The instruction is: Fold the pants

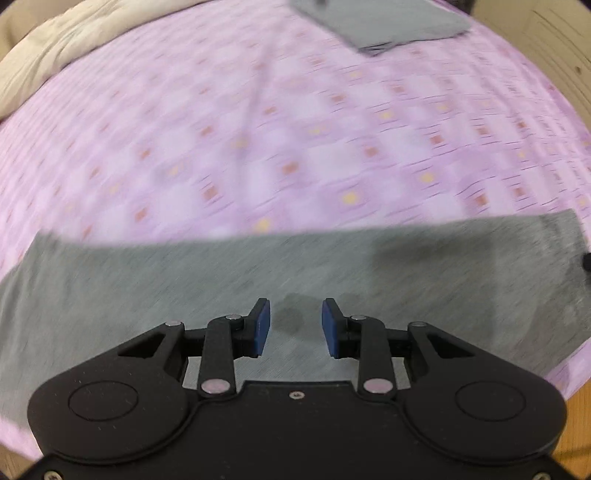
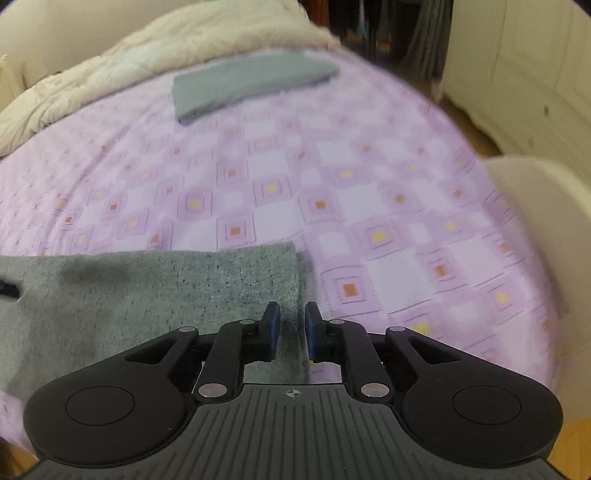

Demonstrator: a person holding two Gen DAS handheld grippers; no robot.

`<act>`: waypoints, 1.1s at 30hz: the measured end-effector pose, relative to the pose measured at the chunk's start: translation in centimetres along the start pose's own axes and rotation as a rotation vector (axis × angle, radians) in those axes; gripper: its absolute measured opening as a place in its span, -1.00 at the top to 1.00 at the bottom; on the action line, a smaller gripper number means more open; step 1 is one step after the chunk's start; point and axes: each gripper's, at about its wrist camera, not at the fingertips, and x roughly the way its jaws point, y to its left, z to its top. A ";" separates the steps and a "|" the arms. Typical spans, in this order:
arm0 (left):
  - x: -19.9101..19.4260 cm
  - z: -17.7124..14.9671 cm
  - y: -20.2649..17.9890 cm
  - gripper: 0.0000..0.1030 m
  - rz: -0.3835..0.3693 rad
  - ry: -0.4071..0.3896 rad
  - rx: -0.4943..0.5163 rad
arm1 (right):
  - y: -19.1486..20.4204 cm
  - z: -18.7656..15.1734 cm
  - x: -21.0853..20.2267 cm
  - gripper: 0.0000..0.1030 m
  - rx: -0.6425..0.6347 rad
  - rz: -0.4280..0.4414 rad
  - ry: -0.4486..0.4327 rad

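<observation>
Grey pants [image 1: 184, 288] lie flat across the near edge of a bed with a purple patterned sheet [image 1: 295, 129]. My left gripper [image 1: 295, 325] is open and hovers just above the middle of the pants, empty. In the right wrist view the pants [image 2: 147, 295] end at a ribbed band [image 2: 284, 273]. My right gripper [image 2: 291, 328] is open with a narrow gap, over the right edge of that band, holding nothing.
A folded grey garment [image 2: 243, 85] lies at the far side of the bed, also in the left wrist view [image 1: 388, 22]. A cream duvet [image 2: 129, 62] is bunched at the back left. White cupboards [image 2: 517, 74] and a white rounded bed end [image 2: 546, 221] stand at the right.
</observation>
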 end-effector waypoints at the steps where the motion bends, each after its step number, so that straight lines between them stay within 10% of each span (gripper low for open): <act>1: 0.4 0.5 -0.7 0.22 -0.006 -0.004 0.014 | -0.3 -0.3 -0.1 0.71 0.002 0.004 -0.010; 14: 4.9 3.1 -4.5 0.23 0.046 0.034 0.124 | -2.7 -3.7 -1.5 -0.07 0.319 0.229 0.117; 20: 2.6 2.8 -2.2 0.22 0.020 0.010 0.029 | -4.3 -4.2 2.2 -0.11 0.542 0.257 0.137; 28: 0.8 -0.2 0.1 0.22 -0.005 0.058 -0.023 | -3.9 -1.4 5.2 -0.13 0.487 0.284 0.097; 30: 0.8 -1.1 0.4 0.22 -0.006 0.078 -0.038 | -3.8 -0.5 5.9 -0.06 0.474 0.316 0.124; 32: 0.8 -1.7 0.6 0.22 -0.010 0.101 -0.054 | -3.8 0.4 6.1 0.78 0.455 0.311 0.160; 33: 1.0 -1.9 0.7 0.22 -0.012 0.109 -0.060 | -3.7 0.8 5.9 0.78 0.429 0.300 0.161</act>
